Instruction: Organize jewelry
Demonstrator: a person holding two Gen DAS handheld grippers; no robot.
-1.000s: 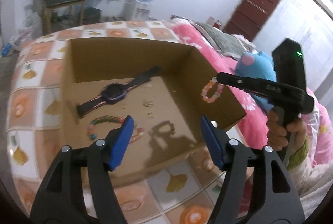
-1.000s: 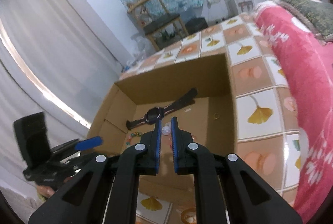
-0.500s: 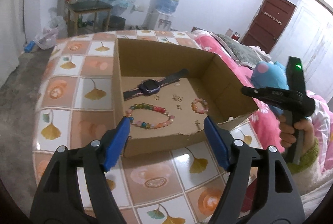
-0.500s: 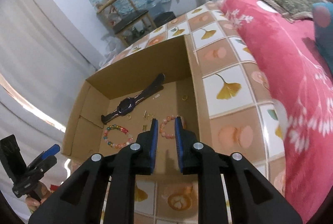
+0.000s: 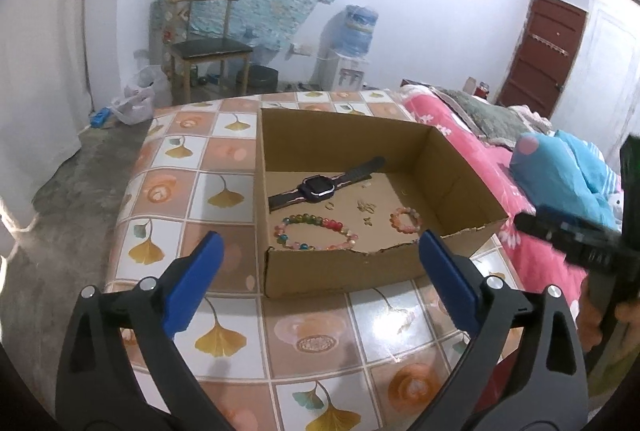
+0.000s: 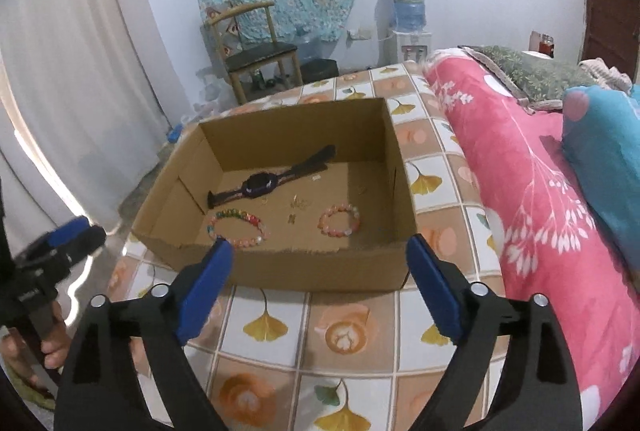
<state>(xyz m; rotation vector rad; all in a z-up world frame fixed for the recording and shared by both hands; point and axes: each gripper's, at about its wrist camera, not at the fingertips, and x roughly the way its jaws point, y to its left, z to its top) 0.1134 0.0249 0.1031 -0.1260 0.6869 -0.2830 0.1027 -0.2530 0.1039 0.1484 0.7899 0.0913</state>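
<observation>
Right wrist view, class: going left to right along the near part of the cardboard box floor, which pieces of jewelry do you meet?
multicolored bead bracelet → small butterfly-shaped charm → pink bead bracelet

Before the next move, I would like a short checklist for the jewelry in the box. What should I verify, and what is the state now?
1. Left gripper open and empty: ok, jaws stand wide apart, nothing between them.
2. Right gripper open and empty: ok, jaws wide apart.
3. Both grippers outside the cardboard box: ok, they hover before its torn front wall.
4. Large bead bracelet, small pink bracelet and watch inside the box: ok, all lie on its floor, apart from each other.
5. Small gold pieces in the middle counted and identified: cannot tell, too small.
6. Any jewelry left on the tiled table: cannot tell, only part of it shows.
</observation>
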